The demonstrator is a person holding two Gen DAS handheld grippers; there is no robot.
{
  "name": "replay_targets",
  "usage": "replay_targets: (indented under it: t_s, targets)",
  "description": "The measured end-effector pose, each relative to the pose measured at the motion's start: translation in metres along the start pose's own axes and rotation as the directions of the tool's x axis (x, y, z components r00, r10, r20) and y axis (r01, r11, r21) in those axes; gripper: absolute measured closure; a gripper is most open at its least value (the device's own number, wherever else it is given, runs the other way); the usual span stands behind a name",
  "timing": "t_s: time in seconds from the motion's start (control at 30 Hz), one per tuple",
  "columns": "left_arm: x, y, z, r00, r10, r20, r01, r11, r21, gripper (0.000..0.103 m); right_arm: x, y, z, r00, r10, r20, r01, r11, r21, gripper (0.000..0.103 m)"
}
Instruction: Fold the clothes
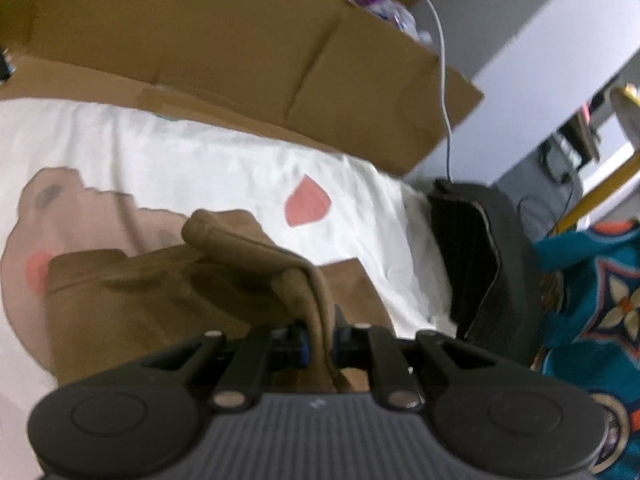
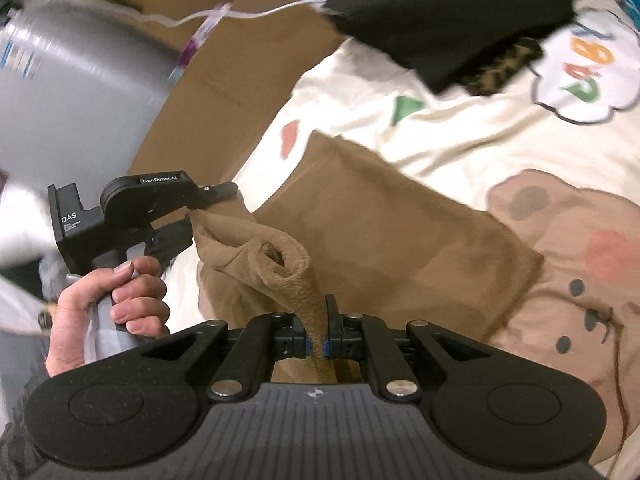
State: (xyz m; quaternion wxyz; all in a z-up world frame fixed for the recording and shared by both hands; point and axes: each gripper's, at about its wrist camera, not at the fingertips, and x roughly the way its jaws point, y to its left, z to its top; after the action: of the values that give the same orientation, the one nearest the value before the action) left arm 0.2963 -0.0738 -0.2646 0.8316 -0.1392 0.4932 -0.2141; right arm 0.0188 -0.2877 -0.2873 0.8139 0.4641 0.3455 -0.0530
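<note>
Mid-fold: left gripper (image 1: 316, 338) and right gripper (image 2: 317, 340) each clamped the brown garment (image 2: 400, 220) above the bear-print sheet (image 2: 460, 136), folding unfinished.

Soft, even indoor light fell on both views, with only faint shadows. Motion blur smeared the left wrist view and the far cardboard (image 2: 240, 76). Fisheye bending curved the edges, and the corners went dark.
</note>
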Motion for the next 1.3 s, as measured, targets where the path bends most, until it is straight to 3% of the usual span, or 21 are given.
replay_targets:
  t_s: [0.23,0.47,0.73,0.9,1.3]
  targets:
    - [0.046,-0.041,-0.003,0.992,0.083,-0.091,-0.074,0.992,0.099,0.091,0.004,-0.040,-0.008,0.999,0.012,0.052,-0.022,0.981,0.192,0.099]
    - [0.088,-0.055,-0.018,0.979,0.139,-0.152,-0.124,0.987,0.103,0.090,0.010,-0.079,-0.017,0.998,0.015,0.065,-0.042,0.904,0.425,0.099]
    - [0.112,-0.061,-0.009,0.949,0.194,-0.249,-0.168,0.978,0.123,0.086,0.016,-0.096,-0.019,0.998,-0.005,0.064,-0.026,0.882,0.471,0.099]
    - [0.122,-0.071,-0.001,0.922,0.246,-0.299,-0.204,0.965,0.163,0.087,0.006,-0.102,-0.012,0.994,-0.060,0.096,0.006,0.874,0.485,0.098]
    - [0.119,-0.088,0.006,0.897,0.329,-0.295,-0.298,0.943,0.147,0.092,-0.002,-0.102,-0.007,0.983,-0.106,0.152,0.015,0.863,0.505,0.102]
